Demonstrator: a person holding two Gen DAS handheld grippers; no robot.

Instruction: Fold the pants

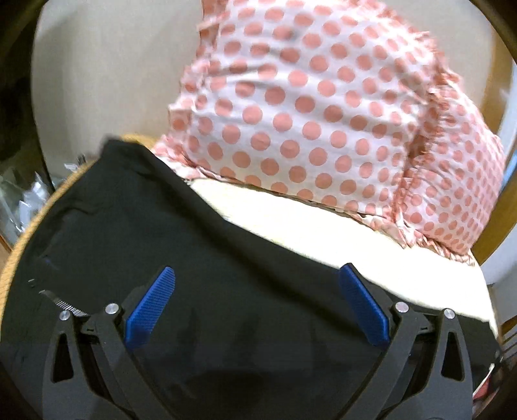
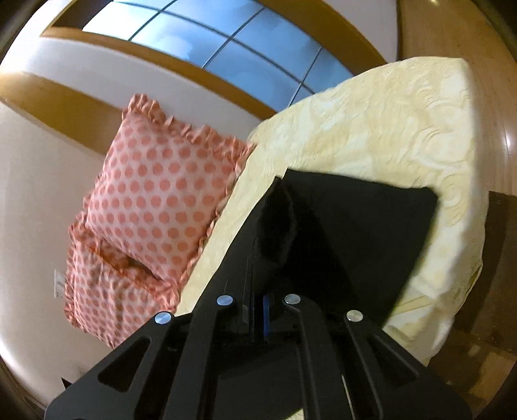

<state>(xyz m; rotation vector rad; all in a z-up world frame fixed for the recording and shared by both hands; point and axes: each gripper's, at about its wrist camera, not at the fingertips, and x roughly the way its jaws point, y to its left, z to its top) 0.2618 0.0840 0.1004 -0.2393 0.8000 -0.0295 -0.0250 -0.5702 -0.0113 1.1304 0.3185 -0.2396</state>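
Note:
The black pants [image 1: 194, 252] lie flat on a cream bedspread [image 1: 307, 223]. My left gripper [image 1: 258, 284] is open just above the dark cloth, its blue pads [image 1: 152, 303] spread wide and empty. In the right wrist view the pants [image 2: 371, 232] lie folded on the bed, with one part lifted. My right gripper [image 2: 261, 310] is shut on a bunched edge of the pants and holds it above the bed; its pads are mostly hidden by the cloth.
Two pillows with pink dots [image 1: 323, 113] [image 2: 161, 194] lean at the head of the bed against a white wall. The bed's edge [image 2: 452, 307] drops to a wooden floor [image 2: 452, 29]. A window [image 2: 226, 42] is behind.

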